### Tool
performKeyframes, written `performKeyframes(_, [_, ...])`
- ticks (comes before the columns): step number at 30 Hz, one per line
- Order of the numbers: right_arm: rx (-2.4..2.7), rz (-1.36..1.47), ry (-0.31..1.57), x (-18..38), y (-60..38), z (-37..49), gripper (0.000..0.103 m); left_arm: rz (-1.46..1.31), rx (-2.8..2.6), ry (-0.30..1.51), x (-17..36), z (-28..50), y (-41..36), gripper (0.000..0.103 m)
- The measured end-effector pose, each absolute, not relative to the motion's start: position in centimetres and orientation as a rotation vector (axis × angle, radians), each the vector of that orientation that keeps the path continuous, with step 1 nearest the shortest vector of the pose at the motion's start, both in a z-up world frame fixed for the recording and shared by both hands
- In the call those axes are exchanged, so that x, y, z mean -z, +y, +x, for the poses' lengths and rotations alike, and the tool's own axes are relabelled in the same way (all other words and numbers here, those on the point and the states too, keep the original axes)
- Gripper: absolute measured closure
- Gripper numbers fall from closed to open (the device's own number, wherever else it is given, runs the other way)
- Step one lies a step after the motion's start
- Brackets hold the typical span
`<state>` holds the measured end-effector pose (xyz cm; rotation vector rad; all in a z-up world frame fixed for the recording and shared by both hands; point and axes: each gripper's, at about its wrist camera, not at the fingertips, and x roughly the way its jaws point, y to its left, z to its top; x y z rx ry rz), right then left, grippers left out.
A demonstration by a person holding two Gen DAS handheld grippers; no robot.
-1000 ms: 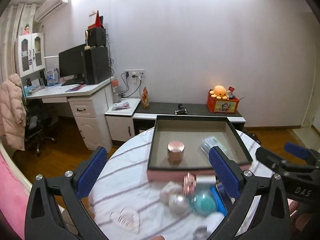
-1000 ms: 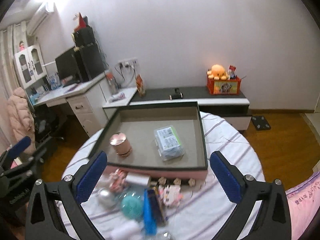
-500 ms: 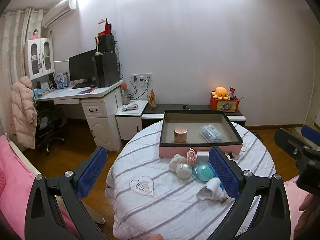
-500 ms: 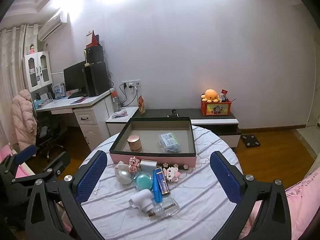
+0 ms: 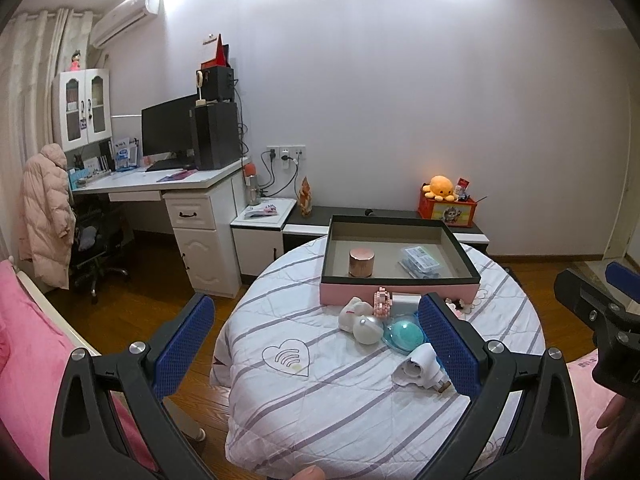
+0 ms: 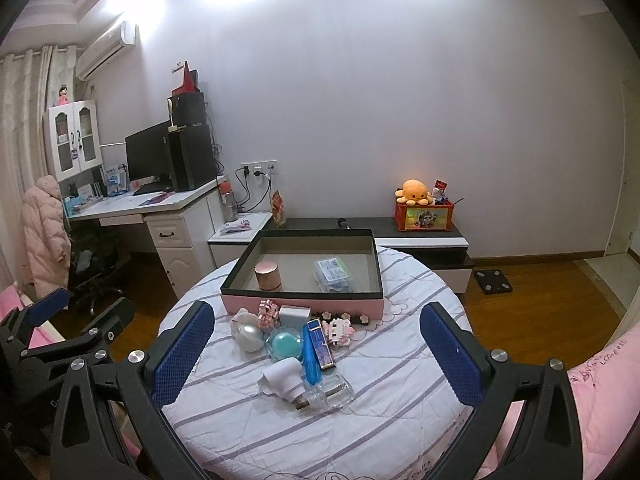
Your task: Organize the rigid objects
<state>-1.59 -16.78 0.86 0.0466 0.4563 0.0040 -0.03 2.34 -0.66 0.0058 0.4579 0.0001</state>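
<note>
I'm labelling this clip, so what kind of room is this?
Most likely a bedroom at home: a desk with a monitor, a wall air conditioner, and pink bedding beside the round table.

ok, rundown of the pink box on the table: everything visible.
The pink box is a shallow, open, lidless rectangular tray: pink outer walls, dark rim, grey-beige inside, cardboard by the look. It sits flat at the far side of the round table on the striped cloth. Inside stand a rose-gold jar on the left and a wrapped packet on the right, apart. Small items crowd its near wall; contact is unclear. Neither gripper touches it.
</note>
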Motion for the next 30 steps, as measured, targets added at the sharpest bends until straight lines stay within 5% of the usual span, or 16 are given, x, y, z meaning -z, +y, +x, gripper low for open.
performKeyframes(30, [0.026,0.054,0.501,1.1,-18.5,-0.4,0.0,0.0,-0.013,0.527,2.8,1.8,2.5,0.0])
